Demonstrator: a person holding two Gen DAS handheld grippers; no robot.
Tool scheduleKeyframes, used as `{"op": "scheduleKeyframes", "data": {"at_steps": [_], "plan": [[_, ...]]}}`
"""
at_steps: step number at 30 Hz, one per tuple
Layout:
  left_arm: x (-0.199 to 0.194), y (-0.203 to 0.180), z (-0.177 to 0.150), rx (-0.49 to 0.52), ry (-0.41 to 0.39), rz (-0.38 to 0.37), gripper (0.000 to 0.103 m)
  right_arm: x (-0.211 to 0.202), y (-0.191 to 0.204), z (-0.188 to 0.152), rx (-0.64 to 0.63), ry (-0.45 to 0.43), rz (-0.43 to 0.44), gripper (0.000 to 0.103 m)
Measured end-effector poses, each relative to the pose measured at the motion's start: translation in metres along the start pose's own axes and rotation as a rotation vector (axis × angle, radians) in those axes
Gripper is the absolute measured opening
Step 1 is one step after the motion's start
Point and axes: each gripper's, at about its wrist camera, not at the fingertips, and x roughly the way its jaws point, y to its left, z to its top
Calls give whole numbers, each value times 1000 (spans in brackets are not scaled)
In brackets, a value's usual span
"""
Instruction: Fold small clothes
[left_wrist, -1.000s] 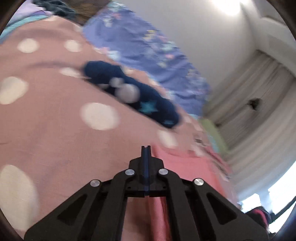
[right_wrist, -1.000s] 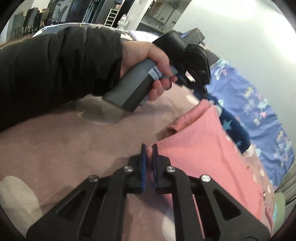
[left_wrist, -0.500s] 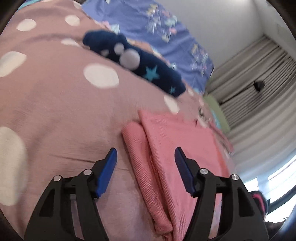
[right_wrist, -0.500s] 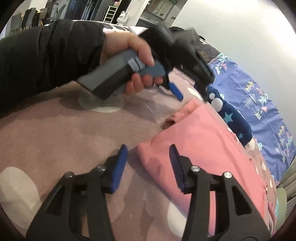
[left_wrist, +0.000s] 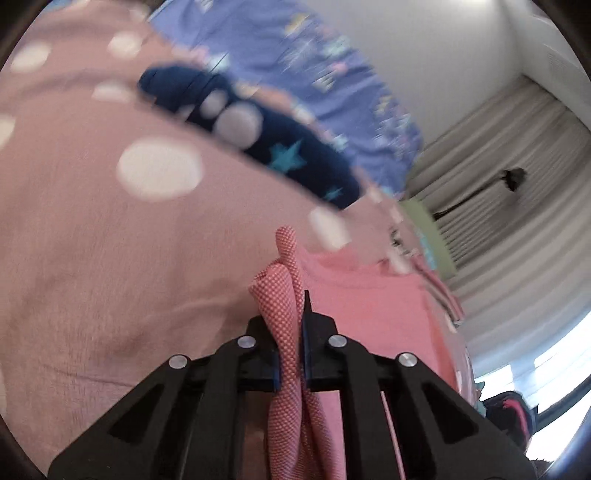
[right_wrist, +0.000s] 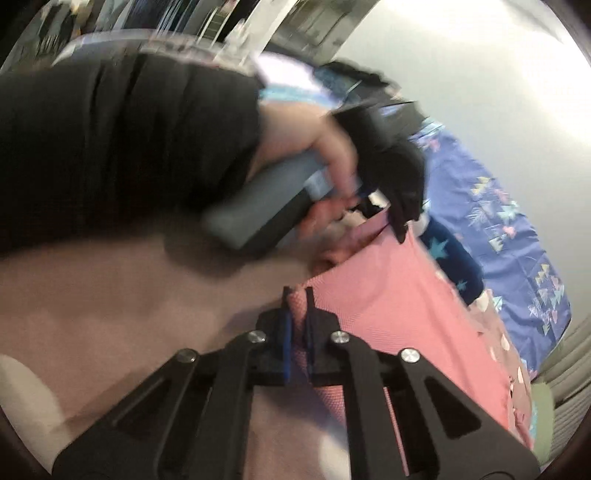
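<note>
Slippage is the risk: each gripper, left gripper (left_wrist: 291, 332) and right gripper (right_wrist: 298, 325), has just closed on only a thin edge of the pink knit garment (right_wrist: 399, 310) lying ahead on the bed (left_wrist: 92, 258), so uneven lifting could pull it free.

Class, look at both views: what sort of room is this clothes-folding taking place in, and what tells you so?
Probably a bedroom. The pink garment lies on a spotted bedspread, a patterned blue sheet lies beyond it, and pleated curtains hang by the window.

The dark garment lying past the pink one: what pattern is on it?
Navy garment with turquoise stars and pale round dots, clearest in the left wrist view.
</note>
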Motion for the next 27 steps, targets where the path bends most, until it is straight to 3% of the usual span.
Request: {"op": "scheduleKeyframes", "data": {"at_steps": [4,7,10,17,22,27], "plan": [[14,10,-2,-34,67,94,8,9,-13,-5,74,56,59,5],[15,10,-3,-56,52,80,8,-3,-25,-5,132,16,61,5],[9,1,3,-57,46,69,8,-15,-48,-10,270,-8,126,5],[12,-58,20,40,61,75,8,-59,-118,-36,585,-120,206,5],[32,-118,28,127,84,70,8,-91,-166,-71,747,-189,202,5],[67,-177,27,225,116,130,8,-114,-199,-114,870,-214,152,6]]}}
